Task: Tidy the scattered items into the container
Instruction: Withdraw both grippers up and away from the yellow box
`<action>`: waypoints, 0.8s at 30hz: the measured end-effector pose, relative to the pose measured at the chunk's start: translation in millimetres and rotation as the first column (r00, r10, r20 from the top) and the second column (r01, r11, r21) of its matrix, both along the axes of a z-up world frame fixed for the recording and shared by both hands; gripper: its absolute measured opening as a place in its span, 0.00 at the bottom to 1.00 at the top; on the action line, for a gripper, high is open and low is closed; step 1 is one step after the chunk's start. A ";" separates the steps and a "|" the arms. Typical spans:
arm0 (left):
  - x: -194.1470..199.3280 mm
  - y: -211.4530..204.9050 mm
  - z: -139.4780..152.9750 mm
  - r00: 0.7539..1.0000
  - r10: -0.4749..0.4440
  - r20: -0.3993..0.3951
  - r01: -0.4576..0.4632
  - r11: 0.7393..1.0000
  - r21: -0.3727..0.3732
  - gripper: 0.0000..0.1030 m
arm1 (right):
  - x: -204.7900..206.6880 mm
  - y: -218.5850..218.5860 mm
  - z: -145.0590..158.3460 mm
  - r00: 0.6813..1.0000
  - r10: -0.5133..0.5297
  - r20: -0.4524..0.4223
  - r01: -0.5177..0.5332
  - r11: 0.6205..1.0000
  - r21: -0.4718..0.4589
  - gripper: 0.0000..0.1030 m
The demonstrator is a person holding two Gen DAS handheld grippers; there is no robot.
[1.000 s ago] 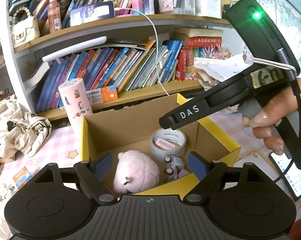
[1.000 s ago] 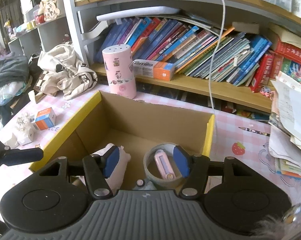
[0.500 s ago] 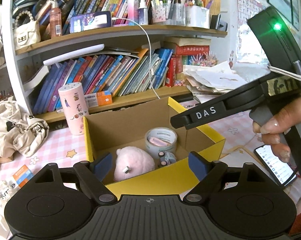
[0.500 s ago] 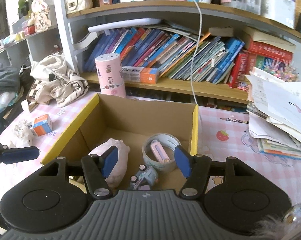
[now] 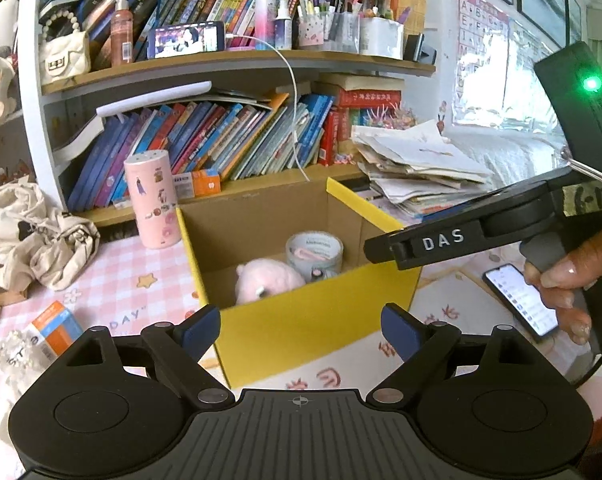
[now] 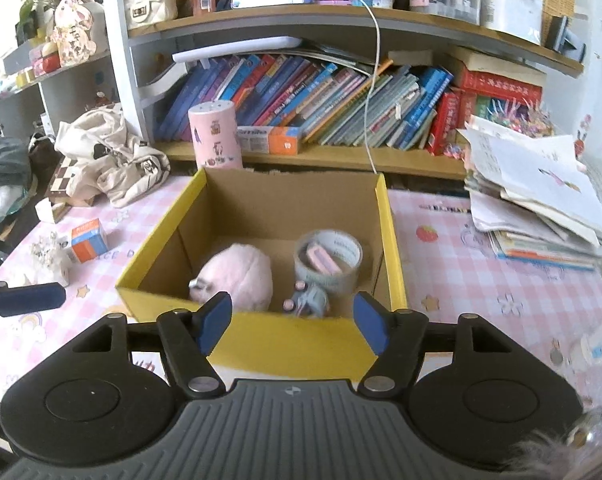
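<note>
A yellow cardboard box [image 5: 341, 292] [image 6: 157, 240] stands on the pink checked tabletop. Inside it lie a pink plush toy [image 5: 269, 280] [image 6: 237, 276], a roll of tape [image 5: 315, 250] [image 6: 329, 258] with a pink item in its hole, and a small grey-blue toy [image 6: 311, 300]. My left gripper [image 5: 301, 326] hovers before the box's front wall, its jaws opening with nothing between them. My right gripper [image 6: 292, 318] is also just in front of the box, jaws opening and empty. A hand holds it at the right of the left wrist view, one finger [image 5: 441, 240] over the box's right corner.
A small orange and blue carton [image 5: 53, 328] [image 6: 89, 240] and a glittery trinket [image 6: 49, 256] lie left of the box. A pink cylinder [image 5: 153, 200] stands behind it by the bookshelf. A phone [image 5: 517, 300] and a paper stack [image 6: 541, 200] are on the right, a crumpled bag [image 5: 41, 236] on the left.
Both grippers have drawn back from above the box's inside to its front side. Both pairs of jaws have widened. The items in the box have not moved.
</note>
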State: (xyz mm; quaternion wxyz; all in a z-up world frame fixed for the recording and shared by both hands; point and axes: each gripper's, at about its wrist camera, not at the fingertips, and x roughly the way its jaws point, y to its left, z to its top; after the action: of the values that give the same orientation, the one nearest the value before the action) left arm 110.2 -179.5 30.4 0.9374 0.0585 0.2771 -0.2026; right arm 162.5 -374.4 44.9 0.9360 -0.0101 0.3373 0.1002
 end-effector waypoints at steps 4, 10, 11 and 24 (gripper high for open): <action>-10.7 11.4 -5.5 1.000 0.004 -0.017 -0.004 1.000 0.005 0.91 | -20.5 6.0 -6.3 0.999 -0.040 0.000 0.040 0.999 -0.005 0.76; -24.3 28.9 -11.3 0.999 0.021 -0.039 -0.021 1.000 -0.005 0.92 | -47.9 15.2 -18.1 0.995 -0.099 -0.004 0.099 0.995 -0.009 0.79; -26.4 31.6 -12.2 0.999 0.024 -0.043 -0.024 1.000 -0.007 0.92 | -52.3 16.7 -19.8 0.994 -0.109 -0.004 0.109 0.994 -0.006 0.79; -49.0 61.9 -17.4 0.998 0.047 -0.051 -0.047 0.999 0.014 0.92 | -93.1 50.5 -34.2 0.982 -0.187 0.023 0.187 0.982 0.001 0.93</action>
State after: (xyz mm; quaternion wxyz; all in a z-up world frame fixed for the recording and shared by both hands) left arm 61.3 -117.6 13.0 0.9342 0.0528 0.3035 -0.1801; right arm 69.4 -323.8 10.6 0.9450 0.0200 0.3262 0.0117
